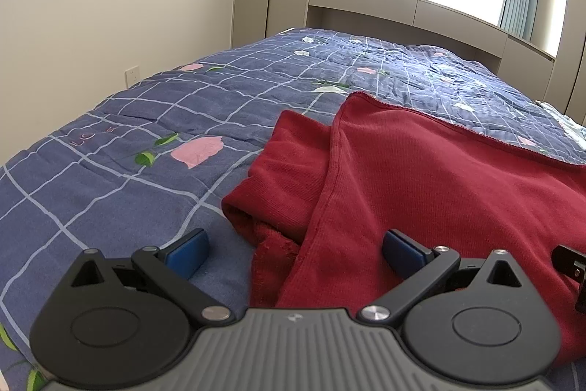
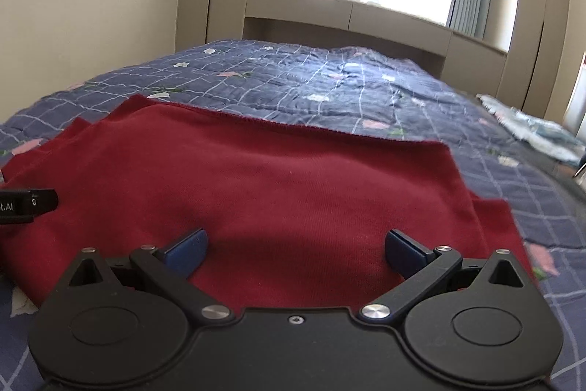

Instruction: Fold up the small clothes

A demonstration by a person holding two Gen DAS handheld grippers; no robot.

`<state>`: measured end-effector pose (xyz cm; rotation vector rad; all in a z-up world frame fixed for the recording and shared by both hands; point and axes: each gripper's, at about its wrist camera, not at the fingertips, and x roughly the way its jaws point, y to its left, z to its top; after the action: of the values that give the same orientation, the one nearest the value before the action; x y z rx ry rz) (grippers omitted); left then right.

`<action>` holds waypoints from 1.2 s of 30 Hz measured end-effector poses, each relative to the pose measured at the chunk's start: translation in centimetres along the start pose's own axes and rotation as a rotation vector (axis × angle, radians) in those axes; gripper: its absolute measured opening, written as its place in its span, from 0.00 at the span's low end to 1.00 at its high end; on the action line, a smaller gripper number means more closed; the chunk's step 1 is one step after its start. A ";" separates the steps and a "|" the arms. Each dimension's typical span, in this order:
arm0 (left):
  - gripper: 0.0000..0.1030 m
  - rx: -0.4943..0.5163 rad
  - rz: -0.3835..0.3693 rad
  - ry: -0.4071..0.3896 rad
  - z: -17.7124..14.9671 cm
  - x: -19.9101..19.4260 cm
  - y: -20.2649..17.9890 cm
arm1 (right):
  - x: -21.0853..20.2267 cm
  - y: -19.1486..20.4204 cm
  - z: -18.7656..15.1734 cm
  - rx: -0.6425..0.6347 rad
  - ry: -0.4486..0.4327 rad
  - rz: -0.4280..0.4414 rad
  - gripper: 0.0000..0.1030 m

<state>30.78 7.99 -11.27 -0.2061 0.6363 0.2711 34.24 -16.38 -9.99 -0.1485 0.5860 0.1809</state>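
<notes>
While our left tool (image 1: 296, 250) and right tool (image 2: 296, 249) both gape wide and empty, we see the dark red ribbed knit garment (image 2: 256, 178) lying on the bed's quilted blue grid-and-flower bedspread (image 1: 110, 178). Its far hem (image 2: 293, 127) runs straight; its left side bunches into thick folds (image 1: 278, 178). Bare quilt spreads left and far; a pale crumpled cloth (image 2: 531, 131) sits far right.

Checked quilt (image 1: 110, 178), perhaps towel (image 2: 531, 131).
</notes>
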 end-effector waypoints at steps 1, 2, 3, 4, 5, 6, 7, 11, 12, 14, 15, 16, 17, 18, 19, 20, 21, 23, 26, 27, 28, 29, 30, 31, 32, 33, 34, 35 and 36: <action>1.00 0.001 0.001 0.000 0.0 0.0 0.0 | 0.1 -0.1 0.0 0.009 0.002 0.008 0.99; 1.00 0.001 0.001 0.000 -0.1 0.0 0.0 | 0.1 -0.2 0.0 0.014 0.002 0.013 1.00; 1.00 0.002 0.001 0.000 -0.1 0.0 0.0 | 0.0 -0.2 0.0 0.015 0.001 0.013 1.00; 1.00 0.001 0.001 0.000 -0.1 0.0 0.0 | -0.1 -0.2 -0.1 0.012 -0.002 0.011 1.00; 1.00 0.001 0.001 0.000 -0.1 0.0 0.0 | -0.1 0.0 -0.2 0.008 -0.006 0.006 1.00; 1.00 0.001 0.001 0.000 -0.1 0.0 -0.1 | -0.2 0.1 -0.2 0.004 -0.009 0.003 1.00; 1.00 0.002 0.001 0.000 0.0 0.0 0.0 | -0.2 0.2 -0.2 0.001 -0.010 0.001 1.00; 1.00 0.001 0.000 -0.001 0.0 0.0 0.0 | -0.2 0.2 -0.4 0.004 -0.016 0.002 1.00; 1.00 0.001 0.001 -0.001 0.0 0.0 0.0 | -0.2 0.1 -0.3 0.004 -0.017 0.002 1.00; 1.00 0.001 0.001 -0.001 0.0 0.0 0.0 | -0.2 0.1 -0.4 0.006 -0.019 0.003 1.00; 1.00 0.001 0.000 -0.001 0.0 0.0 0.0 | -0.3 0.1 -0.4 0.007 -0.019 0.004 1.00; 1.00 0.001 0.000 -0.001 0.0 0.0 0.0 | -0.3 0.1 -0.4 0.007 -0.020 0.004 1.00; 1.00 0.001 0.000 -0.001 0.0 0.0 0.0 | -0.2 0.1 -0.4 0.007 -0.020 0.004 1.00; 1.00 0.001 0.000 -0.001 0.0 0.0 0.0 | -0.2 0.1 -0.4 0.008 -0.020 0.005 1.00; 1.00 0.001 0.000 -0.001 0.0 0.0 0.0 | -0.2 0.0 -0.4 0.009 -0.020 0.006 1.00; 1.00 0.001 0.000 -0.001 0.0 0.0 0.0 | -0.2 0.0 -0.4 0.010 -0.020 0.006 1.00; 1.00 0.001 0.000 -0.001 0.0 0.0 0.0 | -0.2 0.0 -0.4 0.012 -0.020 0.007 1.00; 1.00 0.001 0.000 -0.001 0.0 0.0 0.0 | -0.2 0.0 -0.4 0.011 -0.021 0.007 1.00; 1.00 0.002 0.001 -0.001 0.0 0.0 0.0 | -0.2 0.0 -0.4 0.011 -0.020 0.007 1.00; 1.00 0.002 0.001 -0.002 0.0 0.0 0.0 | -0.2 0.0 -0.4 0.008 -0.019 0.006 1.00; 1.00 0.001 0.000 -0.002 -0.1 0.0 0.0 | -0.2 0.1 -0.3 0.005 -0.015 0.007 1.00; 1.00 0.002 0.000 -0.001 -0.1 0.0 0.0 | -0.1 0.1 -0.3 0.003 -0.013 0.010 1.00; 1.00 0.002 0.000 -0.002 -0.1 0.0 0.0 | -0.2 0.0 -0.3 0.006 -0.013 0.014 1.00; 1.00 0.002 0.000 -0.002 -0.1 0.0 0.0 | -0.2 0.0 -0.2 0.010 -0.012 0.019 1.00; 1.00 0.002 0.000 -0.002 -0.1 0.0 0.0 | -0.2 -0.1 -0.2 0.014 -0.011 0.023 1.00; 1.00 0.002 0.000 -0.002 -0.1 0.0 0.0 | -0.2 -0.2 -0.2 0.016 -0.012 0.026 1.00; 1.00 0.001 0.000 -0.002 -0.1 0.0 0.0 | -0.2 -0.2 -0.2 0.018 -0.013 0.028 1.00; 1.00 0.001 -0.001 -0.003 -0.1 -0.1 0.0 | -0.2 -0.2 -0.1 0.018 -0.010 0.029 1.00; 1.00 0.000 -0.002 -0.003 -0.1 0.0 0.0 | -0.2 -0.3 -0.2 0.016 -0.011 0.029 1.00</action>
<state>30.71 7.93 -11.29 -0.2064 0.6331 0.2698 34.05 -16.68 -10.03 -0.1239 0.5785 0.2055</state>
